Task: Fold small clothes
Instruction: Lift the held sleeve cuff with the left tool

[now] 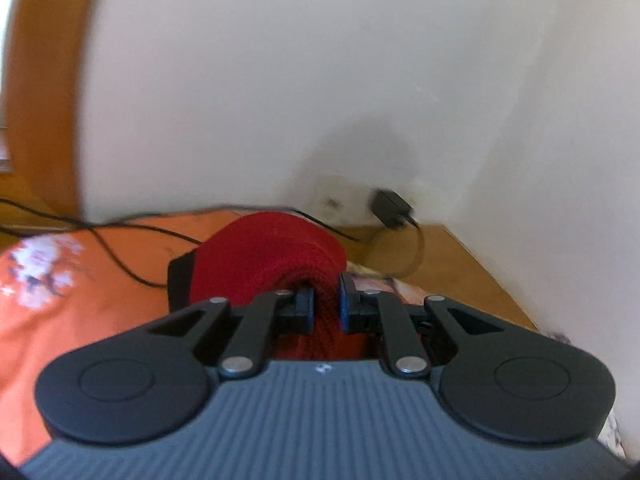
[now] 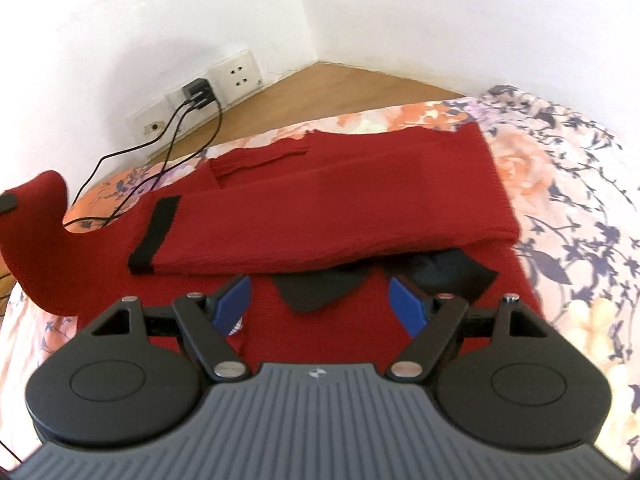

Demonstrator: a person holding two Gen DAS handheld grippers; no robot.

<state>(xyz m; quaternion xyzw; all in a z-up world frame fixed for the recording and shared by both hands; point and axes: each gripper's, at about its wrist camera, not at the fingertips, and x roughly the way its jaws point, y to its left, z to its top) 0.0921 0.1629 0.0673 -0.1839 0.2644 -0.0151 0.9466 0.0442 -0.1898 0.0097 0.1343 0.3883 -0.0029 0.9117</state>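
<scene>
On the bed w/ floral sheet (image 2: 560, 208) lies a red knit sweater (image 2: 320, 208), body spread flat, one black-cuffed sleeve (image 2: 154, 236) folded across it. We hold the other sleeve (image 1: 276, 256) raised at far left: left tongs (image 1: 325, 300) pinch its knit, jaws nearly together. Right tongs (image 2: 320, 304) hover spread wide, nothing between, over the black collar (image 2: 320, 292). Judged handling: soft, light, stretchy, droops where unsupported, non-fragile. Best hold approx. at ribbed cuff or hem (image 2: 500, 184), where the knit is firmer.

Sweater (image 2: 320, 208) on bedspread (image 2: 560, 208), wall sockets (image 2: 236, 74) behind.
</scene>
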